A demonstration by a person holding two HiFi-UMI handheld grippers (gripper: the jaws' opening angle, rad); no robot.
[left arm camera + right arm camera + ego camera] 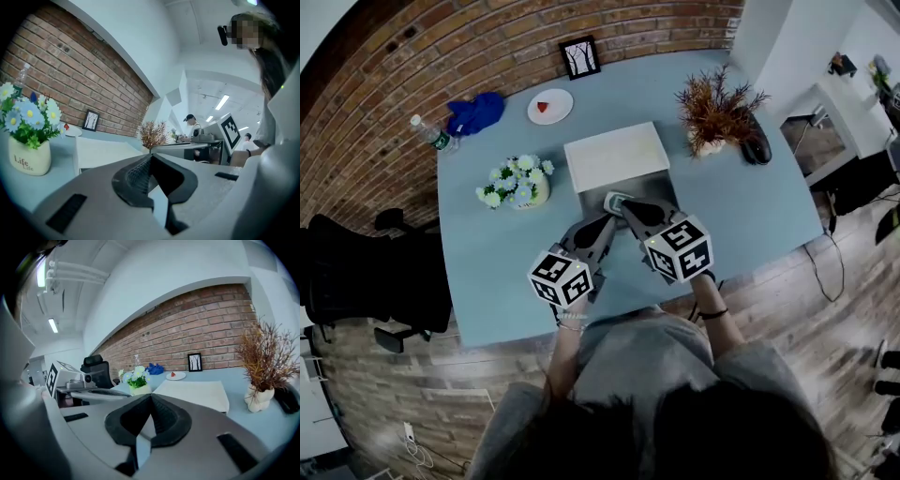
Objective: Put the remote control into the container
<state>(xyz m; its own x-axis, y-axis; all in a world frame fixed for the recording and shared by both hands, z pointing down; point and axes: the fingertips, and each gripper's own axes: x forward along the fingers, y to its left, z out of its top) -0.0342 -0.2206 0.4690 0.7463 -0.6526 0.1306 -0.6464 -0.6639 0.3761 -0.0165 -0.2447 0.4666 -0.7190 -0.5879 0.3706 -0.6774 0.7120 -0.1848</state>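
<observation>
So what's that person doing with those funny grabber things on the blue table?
A person at the blue table holds a gripper in each hand. The left gripper and the right gripper both have their jaws together and hold nothing. Their tips sit close together just in front of the white container. A small thing that may be the remote control lies on the table by the right gripper's tip, not yet in the container.

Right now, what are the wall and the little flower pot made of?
The wall looks like rough, matte red-brown brick: pale mortar lines show between blocks. The flower pot seems smooth cream ceramic, maybe glazed; plastic is possible.
</observation>
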